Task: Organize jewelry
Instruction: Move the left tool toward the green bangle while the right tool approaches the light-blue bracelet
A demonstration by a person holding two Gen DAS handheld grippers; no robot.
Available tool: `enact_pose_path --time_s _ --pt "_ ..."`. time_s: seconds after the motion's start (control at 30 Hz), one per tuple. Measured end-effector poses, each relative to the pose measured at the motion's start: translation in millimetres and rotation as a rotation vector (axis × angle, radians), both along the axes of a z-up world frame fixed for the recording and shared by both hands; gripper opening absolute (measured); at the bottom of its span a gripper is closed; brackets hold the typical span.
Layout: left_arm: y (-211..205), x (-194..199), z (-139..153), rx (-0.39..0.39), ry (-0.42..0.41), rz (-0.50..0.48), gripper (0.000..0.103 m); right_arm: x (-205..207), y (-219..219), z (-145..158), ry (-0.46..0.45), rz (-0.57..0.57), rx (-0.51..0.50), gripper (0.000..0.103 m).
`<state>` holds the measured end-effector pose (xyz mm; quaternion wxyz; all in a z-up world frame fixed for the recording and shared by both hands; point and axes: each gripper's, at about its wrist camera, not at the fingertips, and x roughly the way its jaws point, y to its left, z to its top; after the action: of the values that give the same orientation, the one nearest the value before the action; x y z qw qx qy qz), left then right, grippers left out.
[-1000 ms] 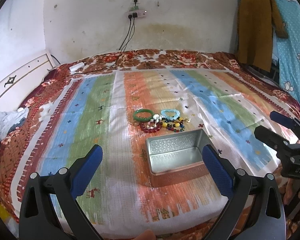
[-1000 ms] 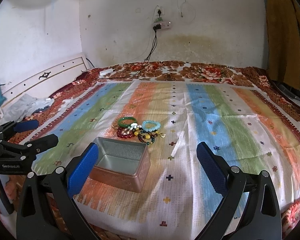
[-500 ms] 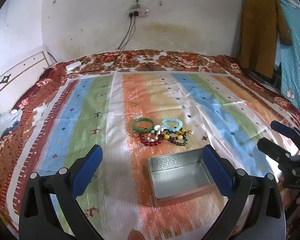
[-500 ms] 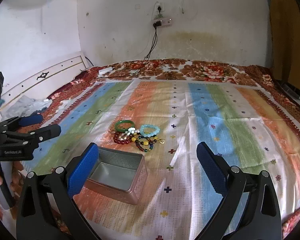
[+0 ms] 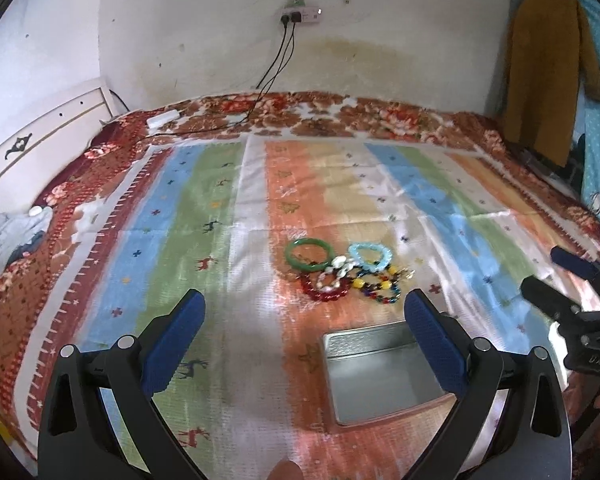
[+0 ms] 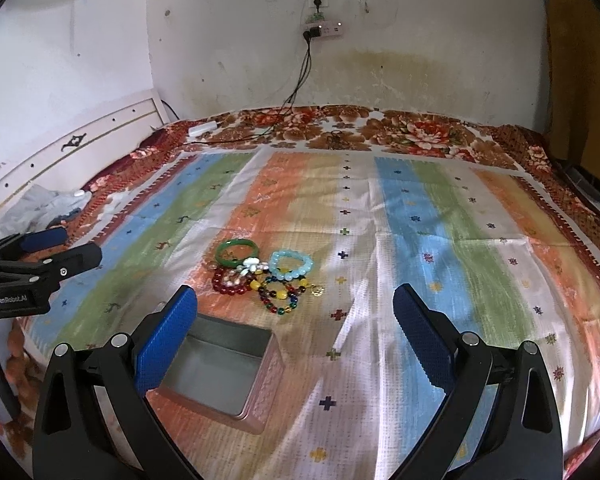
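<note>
A pile of bracelets lies on the striped bed cloth: a green bangle (image 5: 309,255) (image 6: 237,252), a light-blue bead bracelet (image 5: 370,257) (image 6: 291,265), a red bead bracelet (image 5: 324,290) (image 6: 229,282) and a multicoloured bead strand (image 5: 382,286) (image 6: 279,298). An open, empty metal tin (image 5: 378,372) (image 6: 220,368) stands in front of them. My left gripper (image 5: 304,334) is open above the cloth, left of the tin. My right gripper (image 6: 296,332) is open, hovering right of the tin. Both are empty.
The bed fills both views; a white headboard (image 5: 40,136) runs along the left with crumpled clothes (image 6: 40,208) by it. A power strip and cables (image 5: 300,16) hang on the back wall. Clothes (image 5: 548,80) hang at the right.
Both grippers have moved forward over the bed toward the bracelets; the tin now sits lower and nearer in both views. Both stay open.
</note>
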<state>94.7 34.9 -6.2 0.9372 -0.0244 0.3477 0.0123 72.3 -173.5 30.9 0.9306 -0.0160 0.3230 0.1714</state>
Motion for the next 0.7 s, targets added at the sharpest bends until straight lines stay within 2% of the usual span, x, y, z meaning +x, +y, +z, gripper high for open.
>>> enact_pose_path --time_s 0.23,0.4,0.5,0.7 --pt "4 23 -11 -0.048 0.076 -0.038 0.098 14 1 -4 0.04 0.003 0.016 0.099" --pt "6 39 -11 -0.03 0.083 -0.018 0.098 29 3 -10 0.091 0.015 0.03 0.099" --pt "12 49 -12 -0.067 0.097 -0.002 0.098 38 3 -14 0.11 0.005 0.036 0.099" --pt "17 69 -21 -0.083 0.138 0.005 0.098 57 -1 -21 0.155 -0.018 0.04 0.099"
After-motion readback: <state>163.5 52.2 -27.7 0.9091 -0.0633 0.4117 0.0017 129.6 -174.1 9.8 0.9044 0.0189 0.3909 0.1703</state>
